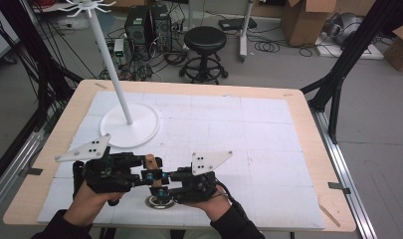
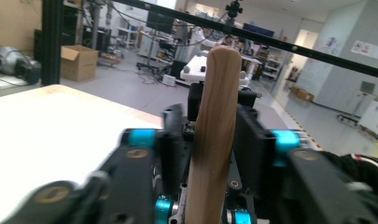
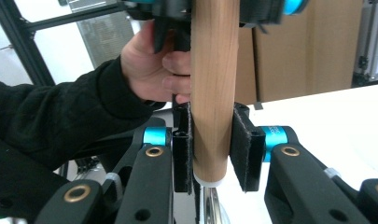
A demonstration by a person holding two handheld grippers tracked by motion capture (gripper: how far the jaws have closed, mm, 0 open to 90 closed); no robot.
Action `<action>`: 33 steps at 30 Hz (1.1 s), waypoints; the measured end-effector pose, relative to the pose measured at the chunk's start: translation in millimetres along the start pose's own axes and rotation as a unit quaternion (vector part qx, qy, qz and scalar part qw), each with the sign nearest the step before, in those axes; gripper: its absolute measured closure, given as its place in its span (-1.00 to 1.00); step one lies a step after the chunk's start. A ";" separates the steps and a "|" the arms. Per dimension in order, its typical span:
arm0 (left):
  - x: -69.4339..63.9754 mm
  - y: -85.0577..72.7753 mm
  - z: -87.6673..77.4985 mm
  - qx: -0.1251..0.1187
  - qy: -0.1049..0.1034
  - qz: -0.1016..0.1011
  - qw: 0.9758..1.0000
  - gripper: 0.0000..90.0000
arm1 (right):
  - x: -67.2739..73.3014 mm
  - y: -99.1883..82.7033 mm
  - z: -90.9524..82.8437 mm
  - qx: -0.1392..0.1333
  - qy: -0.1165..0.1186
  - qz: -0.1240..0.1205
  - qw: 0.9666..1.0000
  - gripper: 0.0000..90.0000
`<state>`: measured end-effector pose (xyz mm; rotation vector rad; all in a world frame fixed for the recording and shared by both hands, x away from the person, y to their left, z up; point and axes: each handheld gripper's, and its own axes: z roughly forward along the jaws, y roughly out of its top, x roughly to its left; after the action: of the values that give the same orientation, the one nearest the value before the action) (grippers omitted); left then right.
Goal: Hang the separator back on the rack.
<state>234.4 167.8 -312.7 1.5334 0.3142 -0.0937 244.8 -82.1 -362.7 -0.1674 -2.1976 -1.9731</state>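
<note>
- The tabletop (image 1: 308,149), pale wood under a white gridded mat, carries everything here, and all the action sits at its near edge, on the person's side of the white stand.
- That white stand (image 1: 130,125), a round base with a tall slanted pole and hooked arms at its top, is well clear of the hands, off to the far left of them. Nothing hangs on it.
- Left tool (image 1: 139,172), nearer the stand, comes in from the left, and in the left gripper view its jaws are drawn narrow against a wooden handle (image 2: 215,135), pads on either side high up.
- Right tool (image 1: 173,178), just past it from the stand, has its felt-faced jaws on the same handle lower down; the right gripper view shows the pads touching the wood near its white-capped bottom end.
- So both tools pinch one upright handle, one above the other. My read: the lower grip steadies it while the upper one gets set to pull or twist. That is a guess.
- Beneath the handle, a small round metal piece (image 1: 159,201) rests on the mat; what it is, I cannot tell.
- Containers: none on the mat.
</note>
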 end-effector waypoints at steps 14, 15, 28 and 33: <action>0.9 -1.3 2.9 0.008 0.001 -0.002 1.000 0.44 | -0.7 0.1 -2.4 -0.010 0.009 0.003 1.000 0.61; 0.7 -1.4 3.0 0.010 -0.001 -0.003 1.000 0.46 | -0.8 0.1 -2.4 -0.010 0.008 0.003 1.000 0.61; 6.5 9.8 -6.2 0.001 0.050 0.017 0.999 0.63 | -3.9 -1.3 -8.5 0.022 -0.065 0.011 0.998 -0.24; 21.3 25.5 -14.5 -0.008 0.090 0.023 0.996 0.63 | -1.5 -1.9 -37.0 0.027 -0.162 0.009 0.986 -0.58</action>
<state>259.2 186.2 -293.7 1.5353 0.4214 0.0825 248.1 -119.0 -361.1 -0.5341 -2.4272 -1.9923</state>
